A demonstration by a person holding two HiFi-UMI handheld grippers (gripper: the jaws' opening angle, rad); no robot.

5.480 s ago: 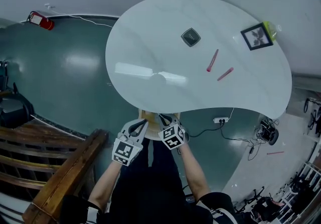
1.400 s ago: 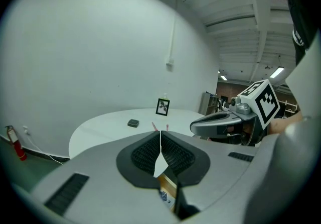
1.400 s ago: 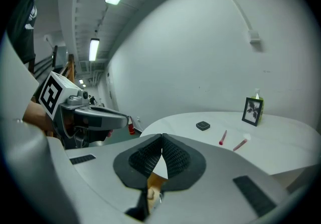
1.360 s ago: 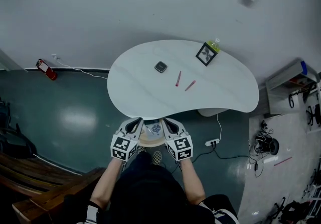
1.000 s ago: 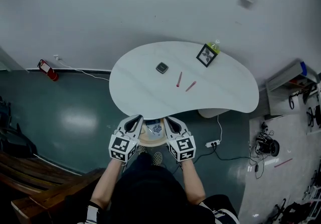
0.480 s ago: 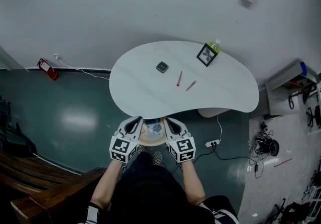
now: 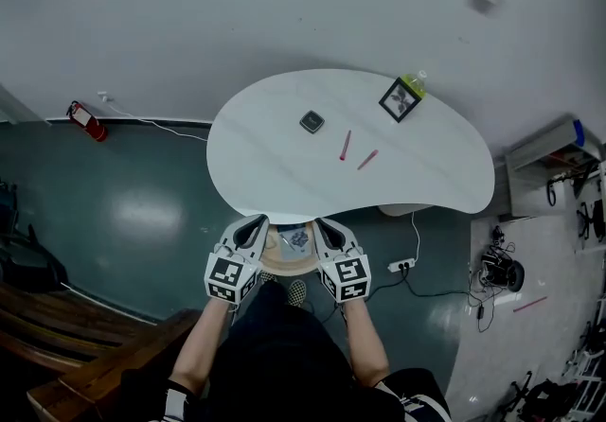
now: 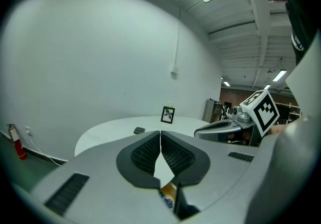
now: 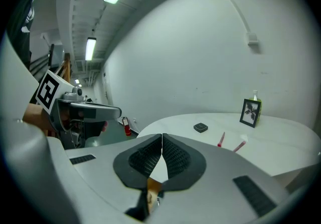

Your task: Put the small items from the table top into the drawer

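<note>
White surface (image 7: 284, 169) runs out ahead of your claws, with the pink pens (image 7: 346, 145) and the small dark box (image 7: 311, 121) lying well beyond the tips, the picture frame (image 7: 400, 99) further off to the right. Your left claw (image 7: 258, 222) and right claw (image 7: 321, 224) are both clenched on nothing. The open wooden drawer (image 7: 276, 263) sits right between them.

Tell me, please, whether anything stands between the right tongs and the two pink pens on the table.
Nothing visible does: only bare table lies between the right tongs and the pink pens. The dark square item sits left of that line.
</note>
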